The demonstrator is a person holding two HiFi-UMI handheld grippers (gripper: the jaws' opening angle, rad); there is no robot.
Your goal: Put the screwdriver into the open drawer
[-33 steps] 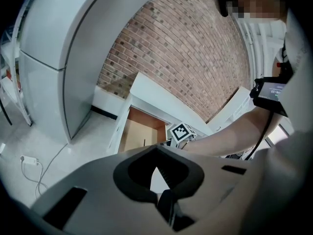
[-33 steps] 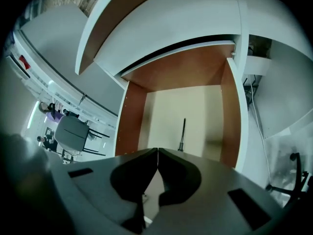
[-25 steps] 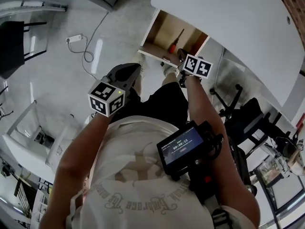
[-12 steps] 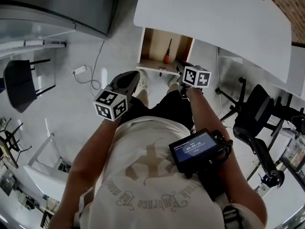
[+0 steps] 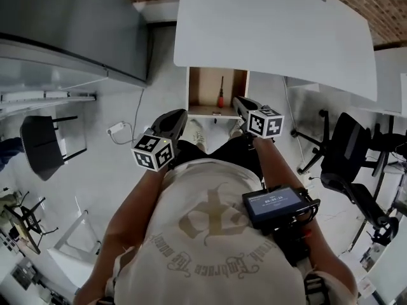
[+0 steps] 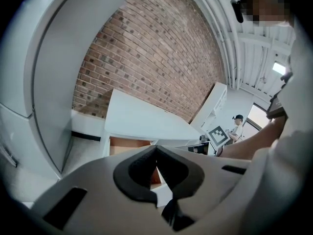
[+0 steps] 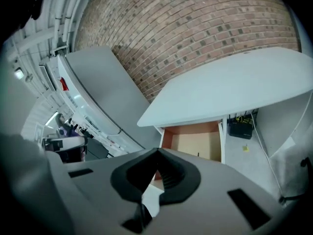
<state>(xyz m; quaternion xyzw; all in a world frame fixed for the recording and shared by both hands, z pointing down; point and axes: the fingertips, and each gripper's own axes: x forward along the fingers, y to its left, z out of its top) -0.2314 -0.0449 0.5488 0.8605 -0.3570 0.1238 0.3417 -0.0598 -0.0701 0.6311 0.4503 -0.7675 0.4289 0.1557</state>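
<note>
Head view: the slim screwdriver with a red handle and dark shaft (image 5: 220,93) lies inside the open, wood-lined drawer (image 5: 202,89), lengthwise on the drawer floor, right of its middle and apart from both side walls. The drawer is pulled out from under the large white desk top (image 5: 273,30), towards the person. Left gripper (image 5: 180,114) – grey body, marker cube at its rear – hangs just in front of the drawer's left front corner, touching nothing; in the left gripper view its jaws meet at the tips, with nothing between the black pads (image 6: 131,166). Right gripper (image 5: 238,100) sits at the drawer's right front corner; whether it touches the drawer front cannot be told from above. In the right gripper view its jaws are likewise closed and empty, and the drawer shows beyond them, below the desk edge and in front of a red brick wall (image 7: 195,28). Nearby – a black office chair (image 5: 346,151) to the right of the desk, a white power strip (image 5: 116,129) on the pale floor to the left, and a black screen device (image 5: 275,203) at the person's waist.
</note>
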